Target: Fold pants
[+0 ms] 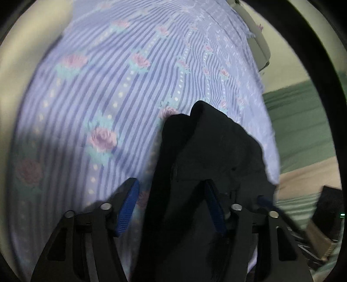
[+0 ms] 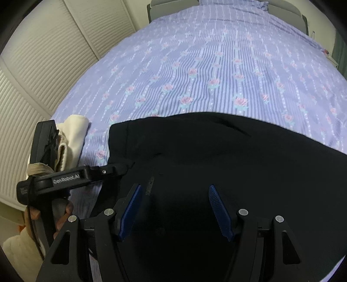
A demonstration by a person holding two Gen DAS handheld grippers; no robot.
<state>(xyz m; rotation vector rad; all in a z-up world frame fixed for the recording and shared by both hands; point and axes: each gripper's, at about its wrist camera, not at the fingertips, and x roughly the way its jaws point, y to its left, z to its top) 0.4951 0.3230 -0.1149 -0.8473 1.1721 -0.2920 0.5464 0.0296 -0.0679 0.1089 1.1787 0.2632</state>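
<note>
Black pants [image 2: 216, 151] lie spread across the near part of a lilac striped bedsheet [image 2: 216, 65] with pink roses. My right gripper [image 2: 174, 186] hovers over them, blue pads wide apart and nothing between them. At the pants' left edge, my left gripper [image 2: 121, 168] has its tips on the fabric. In the left wrist view a bunched fold of the pants [image 1: 212, 147] rises between the left gripper's [image 1: 171, 181] fingers. It lies against the right pad, and a strip of bedsheet [image 1: 97, 86] shows between it and the left pad.
A cream cloth [image 2: 73, 134] lies at the bed's left edge, behind the left gripper. A hand [image 2: 63, 214] in a cream sleeve holds that gripper. White louvred doors [image 2: 32, 76] line the left wall. A grey headboard [image 2: 173, 3] ends the bed. Green fabric [image 1: 292, 130] lies beyond the right edge.
</note>
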